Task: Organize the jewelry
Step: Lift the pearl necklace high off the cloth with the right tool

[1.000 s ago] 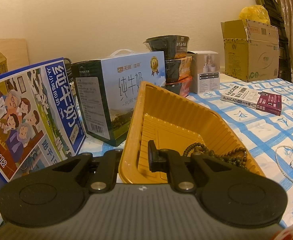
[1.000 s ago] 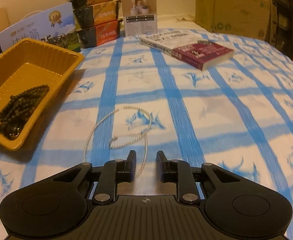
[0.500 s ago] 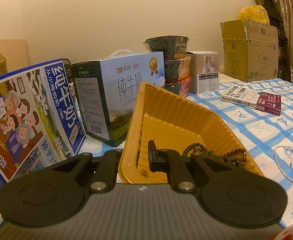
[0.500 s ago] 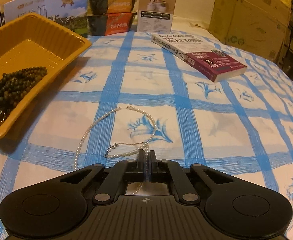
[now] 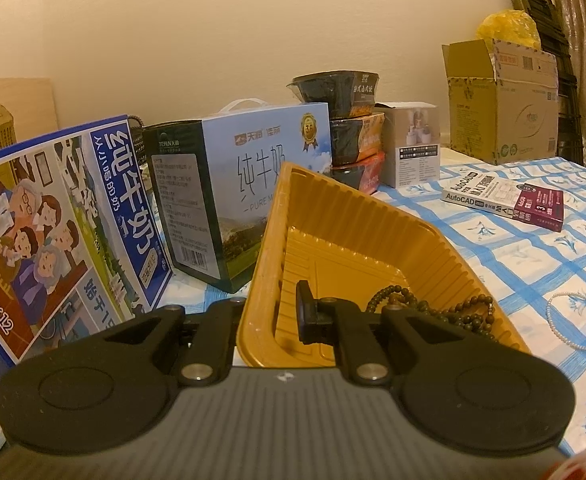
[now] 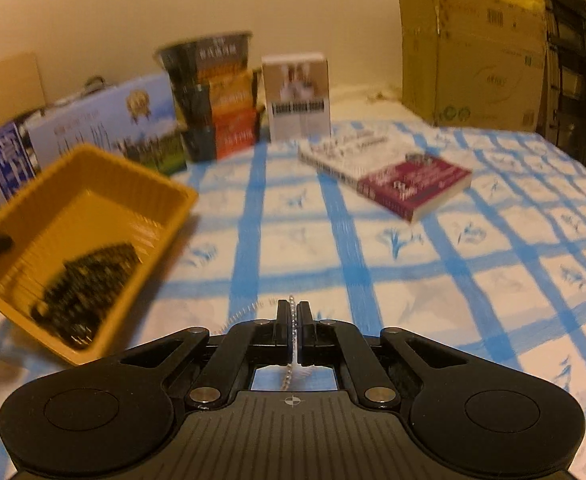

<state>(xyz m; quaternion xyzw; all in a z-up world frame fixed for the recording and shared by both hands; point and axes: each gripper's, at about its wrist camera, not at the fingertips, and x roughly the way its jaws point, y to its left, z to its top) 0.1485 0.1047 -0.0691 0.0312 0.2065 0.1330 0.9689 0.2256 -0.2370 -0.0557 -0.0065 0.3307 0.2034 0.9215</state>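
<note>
Closest in the right wrist view, the right gripper point(image 6: 293, 312) is pinched tight on a thin white bead necklace point(image 6: 291, 344). The string runs between the two fingers, and a bit of it trails off to the left over the blue and white checked cloth point(image 6: 413, 280). In the left wrist view part of the same necklace point(image 5: 569, 330) shows on the cloth at the right edge.

The left gripper point(image 5: 271, 312) is closed on the near wall of the yellow tray point(image 5: 333, 216), one finger inside and one outside, tipping it up. A dark bead necklace point(image 5: 433, 310) already lies in the tray.

Farther back are a book point(image 6: 389, 172), milk boxes point(image 5: 245, 184) and a cardboard box point(image 6: 473, 56).

The step looks like lifting the white necklace. Next it likely needs carrying left over the tray and letting go, without the tail snagging.
</note>
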